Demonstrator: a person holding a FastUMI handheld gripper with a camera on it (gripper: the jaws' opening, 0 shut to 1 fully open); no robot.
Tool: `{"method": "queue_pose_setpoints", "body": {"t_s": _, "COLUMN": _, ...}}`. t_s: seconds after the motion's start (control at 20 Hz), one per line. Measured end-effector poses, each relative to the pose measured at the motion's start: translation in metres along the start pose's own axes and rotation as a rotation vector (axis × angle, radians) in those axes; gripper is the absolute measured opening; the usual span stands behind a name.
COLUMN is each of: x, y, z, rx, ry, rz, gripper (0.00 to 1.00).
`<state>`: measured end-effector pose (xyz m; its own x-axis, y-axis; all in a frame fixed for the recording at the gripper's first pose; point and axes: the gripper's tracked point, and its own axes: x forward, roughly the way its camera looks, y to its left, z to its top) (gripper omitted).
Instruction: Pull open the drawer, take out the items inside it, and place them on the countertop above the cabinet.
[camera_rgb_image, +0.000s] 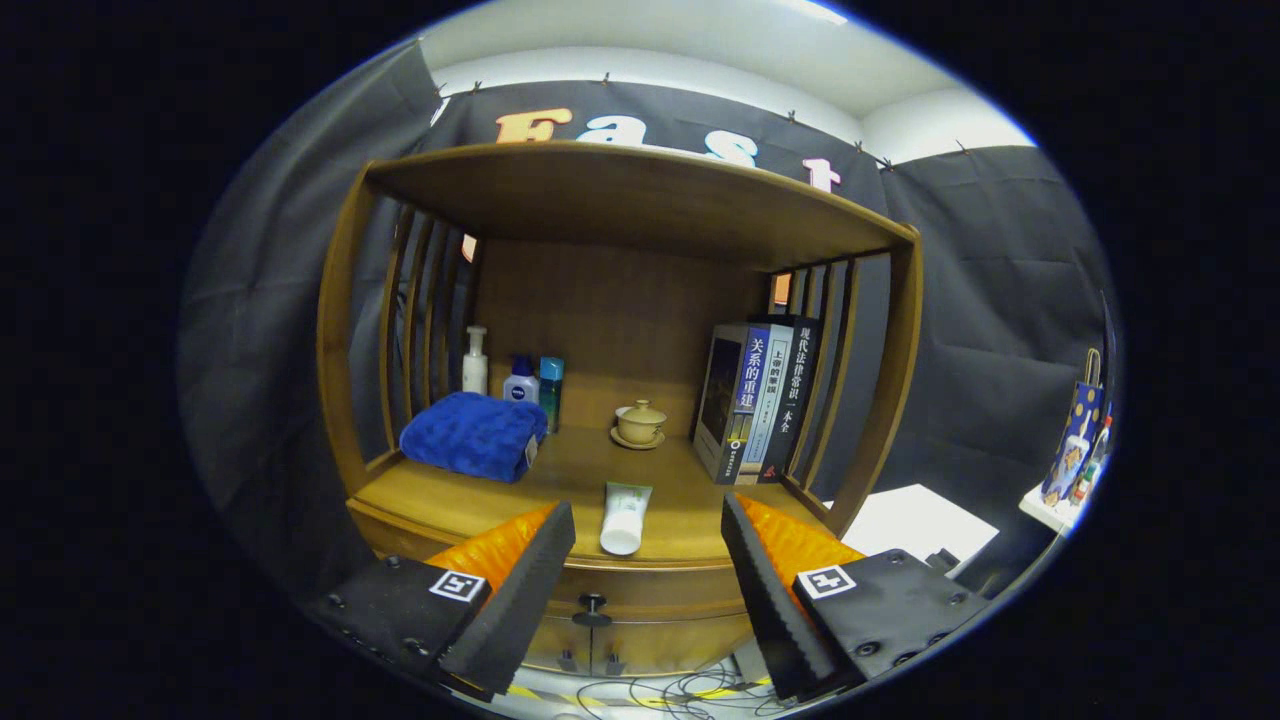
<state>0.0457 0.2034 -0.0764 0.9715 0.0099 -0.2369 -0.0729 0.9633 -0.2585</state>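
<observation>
Hovering in front of the cabinet, the gripper (648, 540) has its fingers spread wide with nothing between them; below and between them the drawer (640, 588) sits closed, its dark knob (592, 603) facing out; a white tube (625, 517) already lies on the countertop (690, 520) just ahead; this fits either a drawer awaiting opening or one emptied and shut again; farther back rest a blue towel (470, 435), bottles (510, 378), a lidded cup (640, 424) and books (760, 400); dark cloth walls the booth.

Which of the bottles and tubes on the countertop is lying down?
The white tube, lying flat near the front edge between the open tongs. The three bottles stand upright at the back behind the blue towel.
</observation>
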Motion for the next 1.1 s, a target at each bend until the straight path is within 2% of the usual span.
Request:
{"method": "queue_pose_setpoints", "body": {"t_s": 0.65, "x": -0.037, "y": -0.056, "z": 0.021, "rx": 0.146, "ry": -0.016, "rz": -0.069, "gripper": 0.98}}
{"method": "queue_pose_setpoints", "body": {"t_s": 1.1, "x": -0.043, "y": -0.085, "z": 0.011, "rx": 0.182, "ry": -0.003, "rz": -0.123, "gripper": 0.97}}
